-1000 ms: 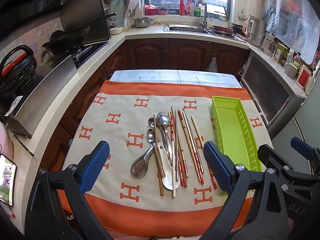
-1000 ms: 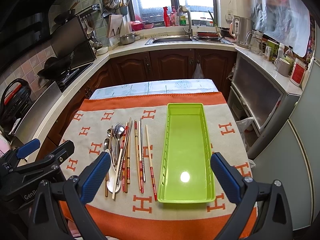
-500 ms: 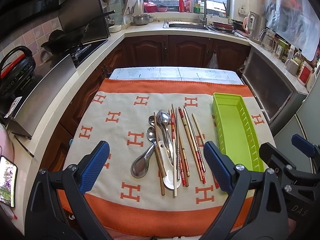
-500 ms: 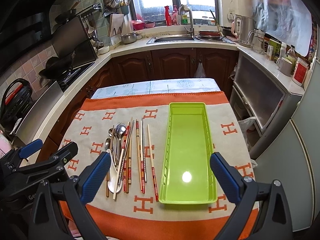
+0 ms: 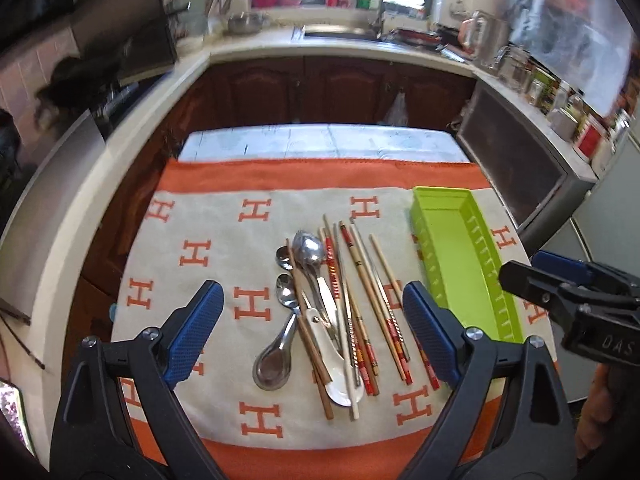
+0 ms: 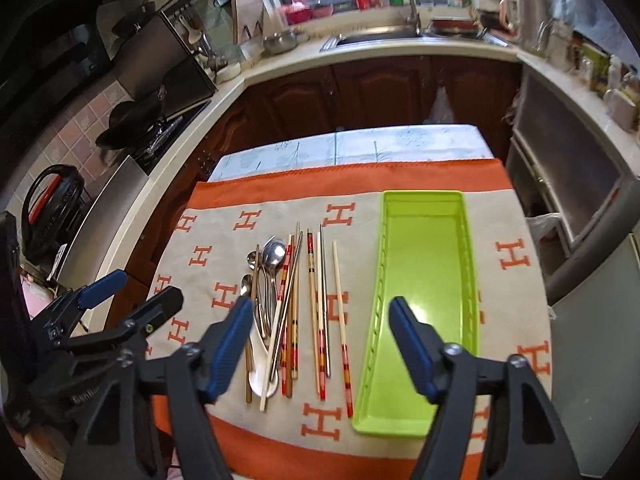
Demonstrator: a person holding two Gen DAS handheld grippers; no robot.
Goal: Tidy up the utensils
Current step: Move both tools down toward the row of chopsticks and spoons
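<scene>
A pile of utensils lies mid-cloth: several metal spoons, a white ceramic spoon and several chopsticks, all lengthwise. To their right sits an empty lime-green tray. My left gripper hangs open above the near part of the pile, its blue pads on either side of it. My right gripper is open above the chopsticks, with the green tray just right of it and the spoons to the left. Neither gripper holds anything.
A beige cloth with orange H marks covers the small table. Kitchen counters ring it: a stove and wok at left, a sink at the back, jars and an appliance at right. A rice cooker stands at left.
My right gripper has swung left, from over the tray to over the chopsticks. The left gripper tilted down slightly. Both remain open; utensils and tray have not moved.
</scene>
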